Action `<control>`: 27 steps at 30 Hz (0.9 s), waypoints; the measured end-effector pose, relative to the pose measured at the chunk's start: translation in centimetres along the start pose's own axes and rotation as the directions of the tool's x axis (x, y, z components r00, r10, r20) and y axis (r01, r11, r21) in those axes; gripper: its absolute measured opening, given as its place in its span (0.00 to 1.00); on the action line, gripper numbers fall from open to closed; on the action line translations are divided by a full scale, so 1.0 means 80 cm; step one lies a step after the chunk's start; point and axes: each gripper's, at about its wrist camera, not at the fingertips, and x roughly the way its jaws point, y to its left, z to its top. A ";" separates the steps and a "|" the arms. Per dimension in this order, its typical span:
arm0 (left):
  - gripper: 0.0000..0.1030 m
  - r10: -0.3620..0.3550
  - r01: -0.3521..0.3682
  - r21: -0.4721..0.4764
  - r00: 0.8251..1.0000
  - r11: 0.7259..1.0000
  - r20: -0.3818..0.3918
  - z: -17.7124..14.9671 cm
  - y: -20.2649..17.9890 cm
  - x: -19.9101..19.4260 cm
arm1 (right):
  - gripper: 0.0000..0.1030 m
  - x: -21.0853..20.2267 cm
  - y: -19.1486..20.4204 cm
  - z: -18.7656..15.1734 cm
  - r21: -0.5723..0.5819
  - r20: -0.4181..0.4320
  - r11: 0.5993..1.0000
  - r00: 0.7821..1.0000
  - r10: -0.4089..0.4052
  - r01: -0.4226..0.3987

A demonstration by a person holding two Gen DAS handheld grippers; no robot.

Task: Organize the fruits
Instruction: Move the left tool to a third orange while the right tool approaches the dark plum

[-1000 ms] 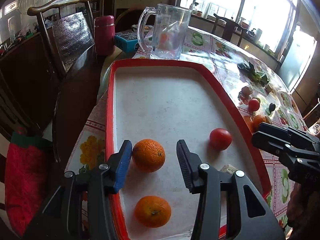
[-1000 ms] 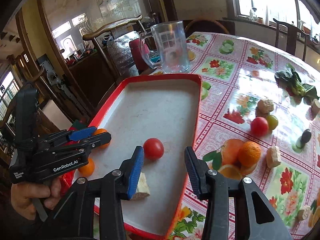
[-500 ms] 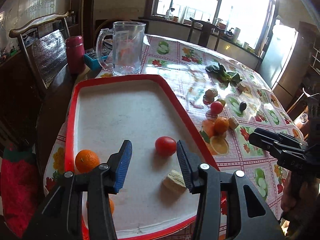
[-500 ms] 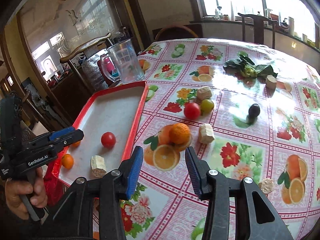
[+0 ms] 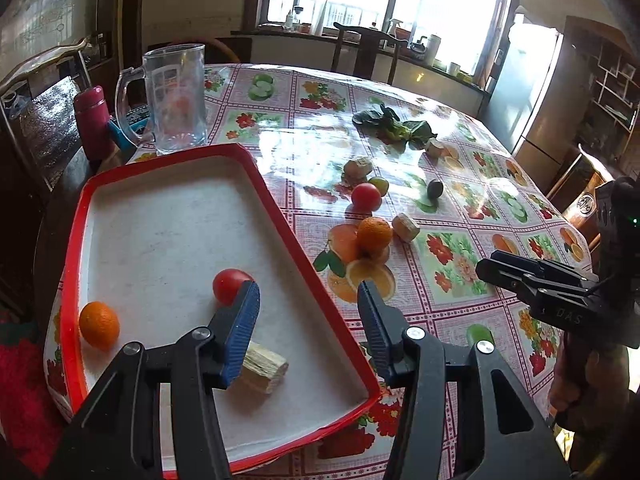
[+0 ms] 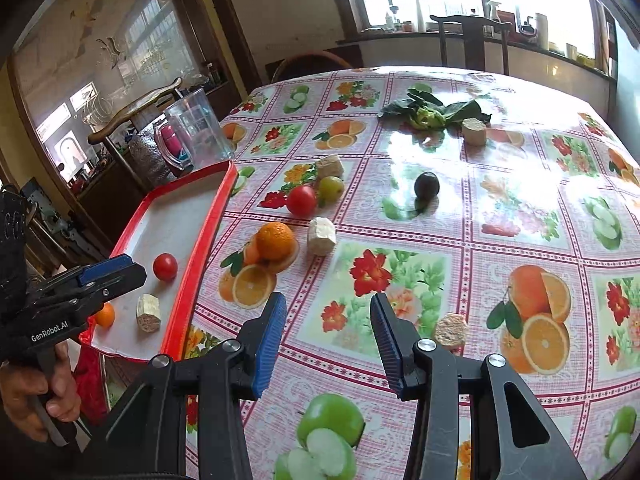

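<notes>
While both grippers hang over the table, neither holds anything: the left gripper (image 5: 308, 308) is spread wide above the red tray's (image 5: 294, 236) right rim, and the right gripper (image 6: 328, 330) gapes just as wide over bare tablecloth (image 6: 520, 208). Inside the tray sit a tomato (image 5: 228, 284), an orange (image 5: 99, 325) at 9 o'clock from it, and a pale chunk (image 5: 264, 366). Only the right view shows the extra beige chunk (image 6: 451, 330) beside its right finger; the loose orange (image 6: 275, 241) lies at 11 o'clock.
</notes>
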 end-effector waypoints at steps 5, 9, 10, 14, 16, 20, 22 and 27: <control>0.48 -0.026 0.026 0.031 1.000 0.999 -0.015 0.005 -0.023 0.011 | 0.44 -0.002 -0.024 0.004 0.019 0.001 0.999 0.999 -0.032 0.032; 0.48 -0.037 0.039 0.060 0.999 0.997 -0.022 0.012 -0.038 0.021 | 0.44 0.000 -0.039 0.010 0.028 0.004 0.998 0.999 -0.052 0.052; 0.48 -0.038 0.040 0.068 0.999 0.997 -0.025 0.014 -0.041 0.024 | 0.44 0.001 -0.043 0.012 0.029 0.005 0.998 0.998 -0.056 0.056; 0.48 -0.042 0.046 0.094 0.998 0.994 -0.043 0.024 -0.053 0.040 | 0.44 0.010 -0.053 0.023 0.030 0.008 0.997 0.998 -0.070 0.070; 0.48 -0.045 0.051 0.107 0.997 0.993 -0.055 0.027 -0.059 0.049 | 0.44 0.018 -0.059 0.029 0.033 0.004 0.997 0.997 -0.071 0.071; 0.48 -0.046 0.057 0.127 0.995 0.990 -0.087 0.034 -0.068 0.070 | 0.44 0.036 -0.070 0.043 0.037 -0.005 0.996 0.997 -0.078 0.078; 0.48 -0.044 0.057 0.131 0.994 0.990 -0.099 0.036 -0.070 0.081 | 0.44 0.046 -0.075 0.051 0.038 -0.007 0.996 0.997 -0.078 0.079; 0.48 -0.027 0.050 0.153 0.989 0.987 -0.146 0.042 -0.077 0.112 | 0.44 0.071 -0.088 0.071 0.041 -0.022 0.996 0.996 -0.084 0.085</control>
